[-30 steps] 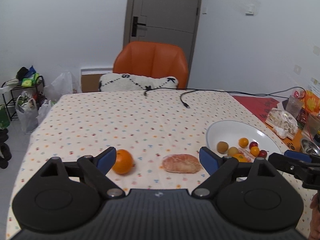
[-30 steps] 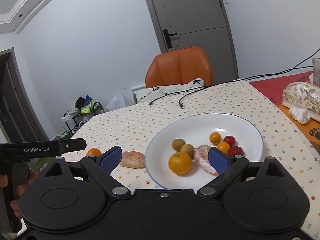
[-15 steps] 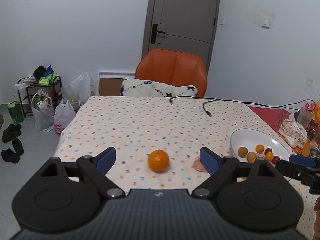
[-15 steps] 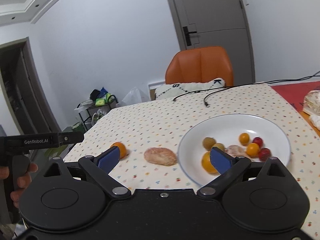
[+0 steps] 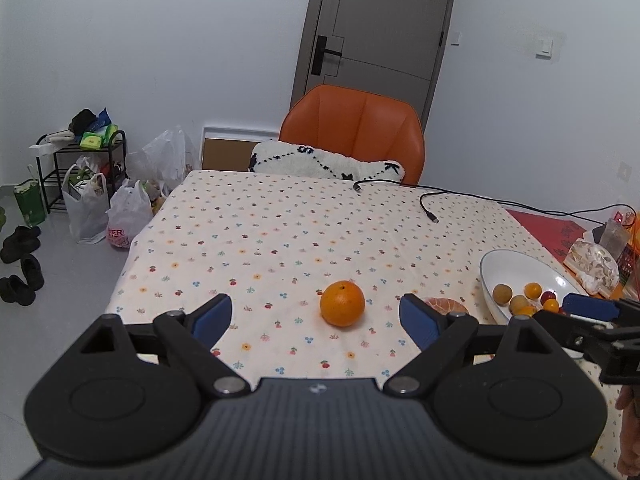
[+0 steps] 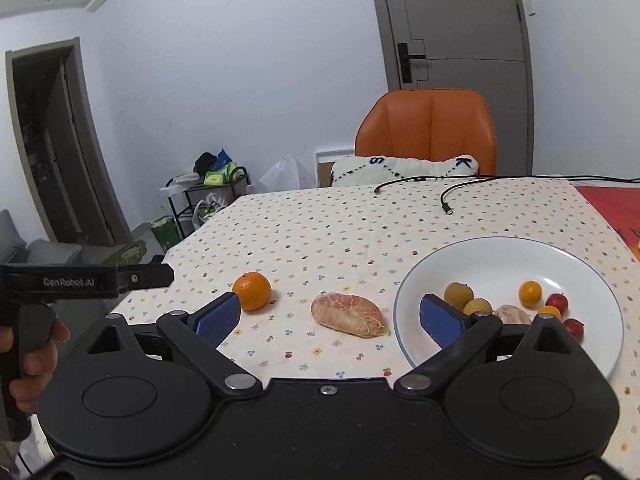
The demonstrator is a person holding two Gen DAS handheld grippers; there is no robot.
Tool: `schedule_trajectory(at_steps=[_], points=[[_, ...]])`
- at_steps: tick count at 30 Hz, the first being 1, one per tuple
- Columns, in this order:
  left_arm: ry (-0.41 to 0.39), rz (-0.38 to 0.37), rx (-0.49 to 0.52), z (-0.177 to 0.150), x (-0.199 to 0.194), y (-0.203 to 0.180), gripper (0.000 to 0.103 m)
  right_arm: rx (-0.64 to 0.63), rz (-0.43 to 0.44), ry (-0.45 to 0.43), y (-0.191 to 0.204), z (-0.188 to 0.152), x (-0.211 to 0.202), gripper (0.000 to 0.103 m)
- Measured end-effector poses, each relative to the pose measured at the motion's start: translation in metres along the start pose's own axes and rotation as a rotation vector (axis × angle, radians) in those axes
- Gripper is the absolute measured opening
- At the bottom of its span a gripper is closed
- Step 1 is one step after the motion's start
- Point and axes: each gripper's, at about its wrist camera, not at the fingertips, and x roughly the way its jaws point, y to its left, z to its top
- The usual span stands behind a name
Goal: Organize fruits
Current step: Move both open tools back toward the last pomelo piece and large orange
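Now, left tongs (image 5: 316, 314) wide open, empty, orange (image 5: 342, 304) between, right tongs (image 6: 330, 314) wide open, empty, over peeled fruit (image 6: 347, 314)

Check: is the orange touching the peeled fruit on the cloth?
Apart. The right wrist view shows bare tablecloth between the orange and the peeled fruit.

Tabletop (image 6: 320, 232) showing cream cloth with small multicolour dots; orange (image 5: 342, 304) reading bright orange; plate (image 6: 500, 252) white; chair (image 5: 352, 128) orange; tool (image 5: 316, 316) pads blue.
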Motion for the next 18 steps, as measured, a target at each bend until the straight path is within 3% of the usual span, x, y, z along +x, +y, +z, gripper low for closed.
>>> schedule_trajectory(at_steps=[9,18], points=[[0.019,-0.014,-0.026,-0.005,0.017,0.005,0.089,-0.041,0.009,0.02,0.004,0.001,0.018,0.097],[0.017,-0.023,-0.042,-0.003,0.03,0.01,0.089,-0.102,0.025,0.053,0.009,0.007,0.042,0.089]])
